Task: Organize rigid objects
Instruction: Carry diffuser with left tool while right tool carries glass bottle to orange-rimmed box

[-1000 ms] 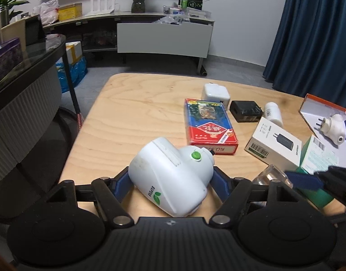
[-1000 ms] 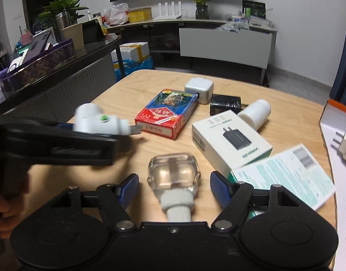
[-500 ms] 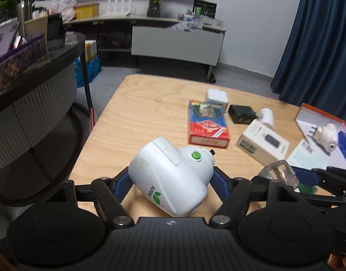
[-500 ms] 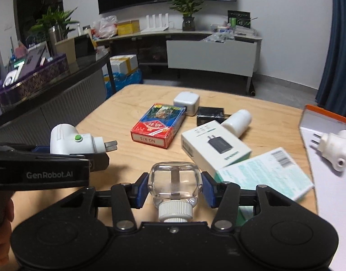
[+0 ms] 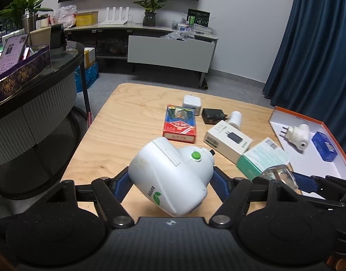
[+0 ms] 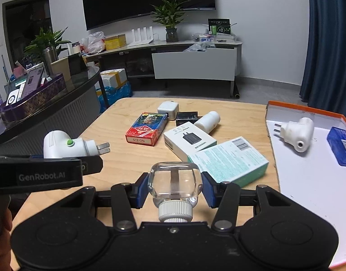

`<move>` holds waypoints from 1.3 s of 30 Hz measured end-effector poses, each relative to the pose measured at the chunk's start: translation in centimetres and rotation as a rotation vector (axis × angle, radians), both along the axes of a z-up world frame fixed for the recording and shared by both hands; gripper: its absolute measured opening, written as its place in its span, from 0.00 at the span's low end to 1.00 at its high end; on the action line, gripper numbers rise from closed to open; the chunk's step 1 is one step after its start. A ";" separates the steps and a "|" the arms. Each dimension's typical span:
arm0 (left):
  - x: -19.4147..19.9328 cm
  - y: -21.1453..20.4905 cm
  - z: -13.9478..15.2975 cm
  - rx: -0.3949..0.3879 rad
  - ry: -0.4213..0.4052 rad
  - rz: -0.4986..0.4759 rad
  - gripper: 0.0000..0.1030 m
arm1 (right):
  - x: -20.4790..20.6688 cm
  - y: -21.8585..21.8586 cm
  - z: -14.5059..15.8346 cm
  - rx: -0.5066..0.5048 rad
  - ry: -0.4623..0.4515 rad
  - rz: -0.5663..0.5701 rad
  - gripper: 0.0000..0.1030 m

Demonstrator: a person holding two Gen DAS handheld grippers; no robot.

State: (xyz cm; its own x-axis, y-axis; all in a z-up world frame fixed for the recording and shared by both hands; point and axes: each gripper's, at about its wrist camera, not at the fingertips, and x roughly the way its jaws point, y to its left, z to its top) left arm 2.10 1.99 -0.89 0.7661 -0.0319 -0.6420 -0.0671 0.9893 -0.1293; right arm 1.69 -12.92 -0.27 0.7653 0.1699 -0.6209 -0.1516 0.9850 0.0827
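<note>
Clear plastic bottle point(image 6: 174, 181) now sits pinched in my right jaws, which closed on it a moment ago. My left jaws grip the white plug-in point(image 5: 170, 178); both are lifted, ready for the orange tray point(image 6: 308, 110).

White wall point(image 6: 263, 22), blue curtain point(image 5: 319, 45)

right gripper point(image 6: 175, 187): I closed its blue pads on the clear bottle point(image 6: 174, 184), lifted it off the wooden table point(image 6: 118, 155) | left gripper point(image 5: 170, 180): I raised the white plug-in device point(image 5: 170, 176) | both views: table items look farther off
</note>
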 end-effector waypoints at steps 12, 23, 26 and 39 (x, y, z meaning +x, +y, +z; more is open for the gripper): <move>-1.6 -1.7 1.6 -0.006 -0.036 -0.004 0.72 | -2.6 -1.4 1.3 0.011 -0.029 -0.032 0.58; -1.9 -3.7 1.8 -0.012 -0.030 -0.022 0.72 | -3.8 -3.6 2.0 0.016 -0.043 -0.080 0.58; -1.8 -4.4 1.9 -0.008 -0.028 -0.034 0.72 | -3.9 -4.4 2.3 0.017 -0.047 -0.092 0.58; -1.1 -9.1 2.3 -0.007 -0.033 -0.133 0.72 | -4.9 -8.8 3.1 0.006 -0.063 -0.180 0.58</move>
